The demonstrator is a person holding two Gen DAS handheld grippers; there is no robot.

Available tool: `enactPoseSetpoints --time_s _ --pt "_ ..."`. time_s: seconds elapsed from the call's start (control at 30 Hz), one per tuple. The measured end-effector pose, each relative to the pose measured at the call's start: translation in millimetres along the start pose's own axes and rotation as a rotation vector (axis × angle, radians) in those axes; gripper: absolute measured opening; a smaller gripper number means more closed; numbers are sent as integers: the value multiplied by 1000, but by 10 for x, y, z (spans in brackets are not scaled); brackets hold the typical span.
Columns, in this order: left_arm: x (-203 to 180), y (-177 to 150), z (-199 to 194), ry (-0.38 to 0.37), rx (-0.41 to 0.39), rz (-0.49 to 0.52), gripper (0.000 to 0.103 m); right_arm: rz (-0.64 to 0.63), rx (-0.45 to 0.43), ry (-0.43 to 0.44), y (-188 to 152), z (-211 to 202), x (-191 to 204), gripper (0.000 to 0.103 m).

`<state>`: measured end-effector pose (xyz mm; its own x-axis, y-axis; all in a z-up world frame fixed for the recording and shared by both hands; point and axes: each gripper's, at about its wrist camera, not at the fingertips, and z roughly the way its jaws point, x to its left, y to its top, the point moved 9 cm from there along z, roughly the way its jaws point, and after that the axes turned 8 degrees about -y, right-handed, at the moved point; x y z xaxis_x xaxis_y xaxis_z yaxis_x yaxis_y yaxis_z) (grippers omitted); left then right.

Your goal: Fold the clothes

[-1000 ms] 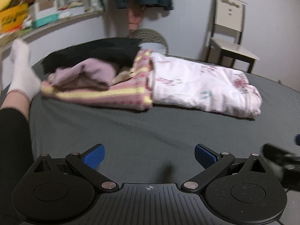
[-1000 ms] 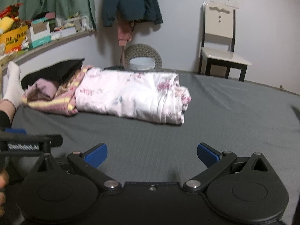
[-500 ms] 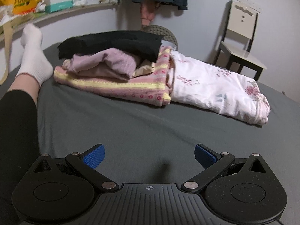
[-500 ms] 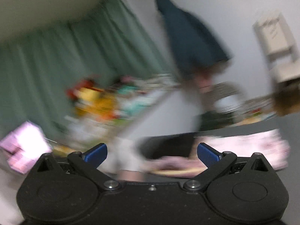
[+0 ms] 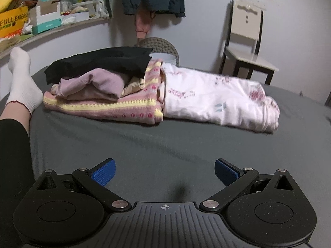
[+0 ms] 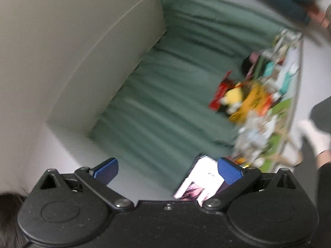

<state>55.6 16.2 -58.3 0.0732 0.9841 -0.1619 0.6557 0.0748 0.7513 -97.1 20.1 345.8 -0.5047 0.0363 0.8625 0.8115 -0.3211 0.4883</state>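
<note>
In the left wrist view a pile of clothes lies on the grey bed (image 5: 144, 144): a black garment (image 5: 99, 64) on top, a mauve one (image 5: 93, 84) under it, and a pink and yellow striped knit (image 5: 107, 107) at the bottom. A folded white floral garment (image 5: 217, 101) lies to their right. My left gripper (image 5: 164, 171) is open, low over bare sheet in front of the pile. My right gripper (image 6: 167, 170) is open and empty, tilted up at a green curtain (image 6: 165, 86); no clothes show in its blurred view.
A person's leg in black with a white sock (image 5: 20, 82) lies on the bed's left side. A chair (image 5: 246, 47) stands at the back right, and a round basket (image 5: 163, 49) sits behind the pile. A cluttered shelf (image 5: 41, 24) runs along the left wall. A lit phone screen (image 6: 200, 181) shows by the right gripper.
The right gripper swung up and away from the bed, now pointing at the curtain and ceiling corner. The left gripper's view shifted slightly; both stayed open.
</note>
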Motion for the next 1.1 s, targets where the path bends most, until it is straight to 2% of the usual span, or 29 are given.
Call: enactPoseSetpoints --time_s 0.17,0.3,0.47,0.73,0.93,1.0,1.1 --pt "36 7 -35 -12 -3 -39 102 10 11 62 -179 -253 329 103" --pt "43 -22 -62 6 -1 -22 102 20 -41 58 -177 -482 428 103" --pt "-33 -46 -93 7 -7 16 102 6 -30 43 -234 -551 573 103" --pt "-271 -92 -176 -20 -17 62 102 -91 -91 55 -265 -876 945 103" --pt "-401 64 -412 -55 -70 13 102 -39 -120 51 -207 -1134 771 103" --pt "-428 185 -608 -82 -118 -17 102 -46 -176 1 -139 -1305 621 103" --pt "-414 373 -980 -135 -184 -63 102 -47 -271 -127 8 -1545 229 103"
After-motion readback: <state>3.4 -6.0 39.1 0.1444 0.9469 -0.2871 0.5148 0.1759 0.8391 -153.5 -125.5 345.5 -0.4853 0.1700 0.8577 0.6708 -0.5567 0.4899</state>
